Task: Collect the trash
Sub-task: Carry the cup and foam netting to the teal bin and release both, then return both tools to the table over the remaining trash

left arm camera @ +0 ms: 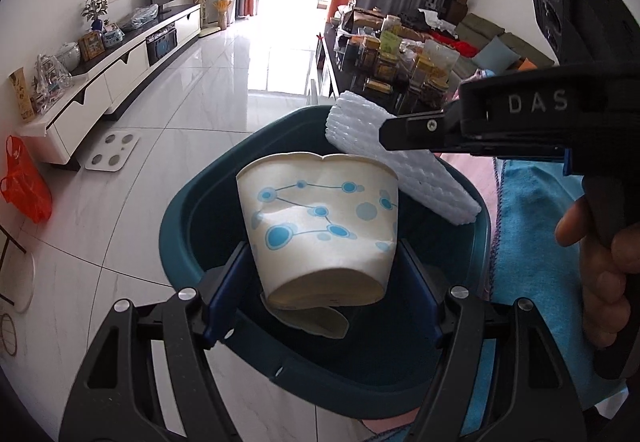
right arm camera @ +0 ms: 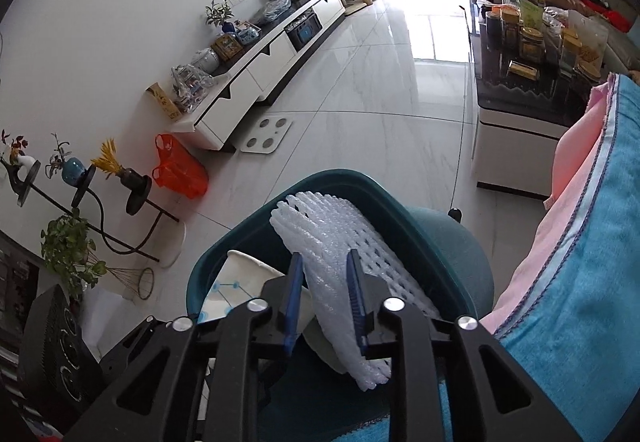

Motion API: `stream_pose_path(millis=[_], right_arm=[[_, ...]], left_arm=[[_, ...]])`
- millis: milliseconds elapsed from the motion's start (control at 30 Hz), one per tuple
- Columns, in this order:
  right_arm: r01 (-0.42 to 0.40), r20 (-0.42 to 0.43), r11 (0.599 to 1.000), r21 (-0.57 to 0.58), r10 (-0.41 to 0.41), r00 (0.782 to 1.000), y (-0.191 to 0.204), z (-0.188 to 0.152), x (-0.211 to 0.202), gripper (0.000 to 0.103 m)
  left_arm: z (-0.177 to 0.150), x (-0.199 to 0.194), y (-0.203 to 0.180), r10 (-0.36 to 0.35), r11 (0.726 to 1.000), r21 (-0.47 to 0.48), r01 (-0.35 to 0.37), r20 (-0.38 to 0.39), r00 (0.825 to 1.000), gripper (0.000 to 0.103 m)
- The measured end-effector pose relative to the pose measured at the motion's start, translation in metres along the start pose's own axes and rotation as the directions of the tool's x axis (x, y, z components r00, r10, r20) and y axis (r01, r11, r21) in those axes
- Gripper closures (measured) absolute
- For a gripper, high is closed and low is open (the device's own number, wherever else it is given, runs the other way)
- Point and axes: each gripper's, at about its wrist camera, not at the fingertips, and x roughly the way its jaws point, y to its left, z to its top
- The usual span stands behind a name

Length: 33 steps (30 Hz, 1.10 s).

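Note:
My left gripper (left arm camera: 320,262) is shut on a crumpled white paper cup (left arm camera: 320,226) with blue dots, held over the open mouth of a dark teal trash bin (left arm camera: 176,218). My right gripper (right arm camera: 322,282) is shut on a white foam net sleeve (right arm camera: 340,242), held over the same bin (right arm camera: 320,178). In the left wrist view the right gripper comes in from the right with the foam sleeve (left arm camera: 400,162) just behind the cup. The cup also shows in the right wrist view (right arm camera: 236,286), low on the left.
The bin stands on a white tiled floor (left arm camera: 192,114) beside a blue and pink cloth (right arm camera: 592,242). An orange plastic bag (right arm camera: 176,170) and a white scale (right arm camera: 266,134) lie by the TV cabinet (right arm camera: 256,74). A cluttered dark table (right arm camera: 528,50) stands at the right.

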Motion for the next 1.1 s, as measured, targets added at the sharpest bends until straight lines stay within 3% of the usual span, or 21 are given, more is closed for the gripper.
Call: stream_pose_path(millis=[33,100,400,533,767,1000,1100], right_arm=[[0.000,0.002,1.000,0.002,0.000,1.000,-0.001,0.000,0.000,0.079],[0.001,0.004,1.000,0.007,-0.001,1.000,-0.004,0.001,0.000,0.068],[0.006,0.042,1.000,0.008,-0.006,0.999,-0.008,0.001,-0.010,0.052],[0.013,0.066,1.000,-0.006,-0.013,0.998,-0.006,-0.001,-0.019,0.049],[0.054,0.129,0.997,-0.060,-0.046,0.991,0.002,-0.007,-0.041,0.034],[0.134,0.227,0.985,-0.111,-0.106,0.968,0.006,-0.016,-0.075,0.018],[0.198,0.291,0.972,-0.128,-0.154,0.944,0.004,-0.024,-0.098,0.011]], left_arm=[[0.002,0.003,-0.001,0.001,1.000,0.000,-0.001,-0.003,1.000,0.031],[0.004,0.006,-0.003,0.011,1.000,0.009,-0.011,0.004,1.000,0.027],[0.009,0.001,-0.006,0.044,0.999,0.014,-0.044,0.039,0.998,0.016],[0.009,-0.009,0.000,0.063,0.998,-0.003,-0.063,0.058,0.996,0.013],[0.003,-0.042,0.021,0.109,0.993,-0.047,-0.105,0.096,0.989,0.008],[0.010,-0.085,0.037,0.154,0.985,-0.096,-0.140,0.159,0.975,0.006],[0.013,-0.105,0.038,0.161,0.984,-0.106,-0.143,0.189,0.969,0.006]])
